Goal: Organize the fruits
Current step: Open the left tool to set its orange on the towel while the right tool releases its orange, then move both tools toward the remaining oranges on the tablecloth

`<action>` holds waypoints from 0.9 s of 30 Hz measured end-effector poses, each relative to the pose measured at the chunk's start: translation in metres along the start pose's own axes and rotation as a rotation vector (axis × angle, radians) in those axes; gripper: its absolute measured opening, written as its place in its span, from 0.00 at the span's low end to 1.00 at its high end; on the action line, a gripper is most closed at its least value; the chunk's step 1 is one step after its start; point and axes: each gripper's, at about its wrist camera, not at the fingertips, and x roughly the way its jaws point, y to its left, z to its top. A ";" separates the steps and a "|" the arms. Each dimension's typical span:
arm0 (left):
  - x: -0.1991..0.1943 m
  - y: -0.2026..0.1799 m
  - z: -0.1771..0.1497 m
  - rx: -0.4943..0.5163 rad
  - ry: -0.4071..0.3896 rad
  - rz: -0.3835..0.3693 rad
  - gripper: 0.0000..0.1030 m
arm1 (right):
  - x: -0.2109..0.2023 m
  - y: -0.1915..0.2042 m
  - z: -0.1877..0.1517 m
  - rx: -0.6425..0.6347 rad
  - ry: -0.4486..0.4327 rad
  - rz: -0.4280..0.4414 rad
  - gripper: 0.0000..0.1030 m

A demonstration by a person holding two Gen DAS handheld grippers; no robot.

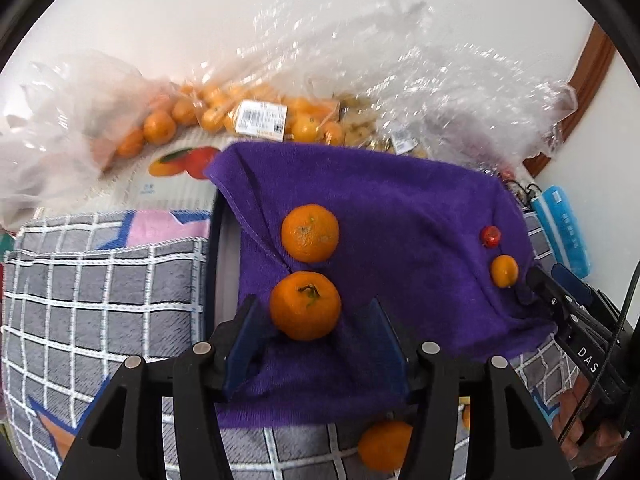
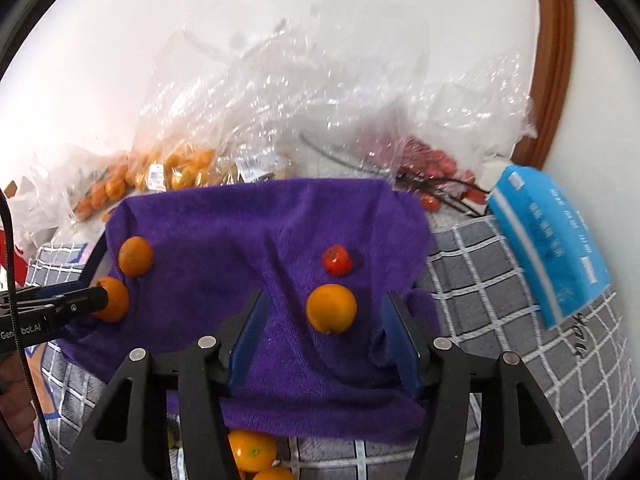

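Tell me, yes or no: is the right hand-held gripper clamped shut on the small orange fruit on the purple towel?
No, the right hand-held gripper stands open, its blue fingers apart from the small orange fruit between them.

Standing behind everything, a plain white wall [image 2: 200, 40]; curving up at right, a brown wooden frame [image 2: 556, 60].

A grey grid-patterned cloth [image 2: 500, 280] covers the supporting surface, with a purple towel [image 2: 280, 232] spread over its middle. Behind the towel lie clear plastic bags of oranges [image 1: 224, 112] and of small red fruit [image 2: 432, 160]; to the towel's right a blue tissue pack [image 2: 548, 248] rests on the cloth. Loose oranges [image 2: 252, 450] sit on the cloth at the towel's near edge
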 end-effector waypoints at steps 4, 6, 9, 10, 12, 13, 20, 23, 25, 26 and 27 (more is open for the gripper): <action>-0.027 0.001 -0.008 -0.002 -0.055 0.009 0.52 | -0.026 0.000 -0.003 -0.011 -0.033 -0.052 0.59; -0.040 0.000 -0.013 -0.002 -0.076 0.011 0.52 | -0.039 -0.004 -0.006 0.000 -0.043 -0.058 0.59; -0.055 0.000 -0.021 -0.008 -0.102 0.010 0.52 | -0.057 -0.010 -0.013 0.017 -0.062 -0.065 0.59; -0.060 0.000 -0.024 -0.012 -0.107 0.005 0.52 | -0.064 -0.011 -0.015 0.020 -0.070 -0.075 0.59; -0.068 0.001 -0.031 -0.022 -0.112 -0.004 0.52 | -0.073 -0.014 -0.020 0.025 -0.082 -0.086 0.59; -0.071 0.001 -0.035 -0.026 -0.114 -0.005 0.52 | -0.078 -0.016 -0.024 0.027 -0.080 -0.083 0.59; -0.091 0.005 -0.061 -0.040 -0.127 -0.014 0.52 | -0.095 -0.018 -0.046 0.028 -0.042 -0.028 0.59; -0.094 0.012 -0.074 -0.057 -0.120 -0.018 0.52 | -0.098 -0.016 -0.059 0.026 -0.032 -0.016 0.59; -0.091 0.017 -0.081 -0.070 -0.106 -0.024 0.52 | -0.096 -0.015 -0.068 0.020 -0.019 0.001 0.59; -0.089 0.018 -0.083 -0.076 -0.098 -0.025 0.52 | -0.094 -0.013 -0.072 0.017 -0.015 0.003 0.59; -0.087 0.020 -0.086 -0.080 -0.091 -0.024 0.52 | -0.091 -0.012 -0.075 0.014 -0.003 0.009 0.59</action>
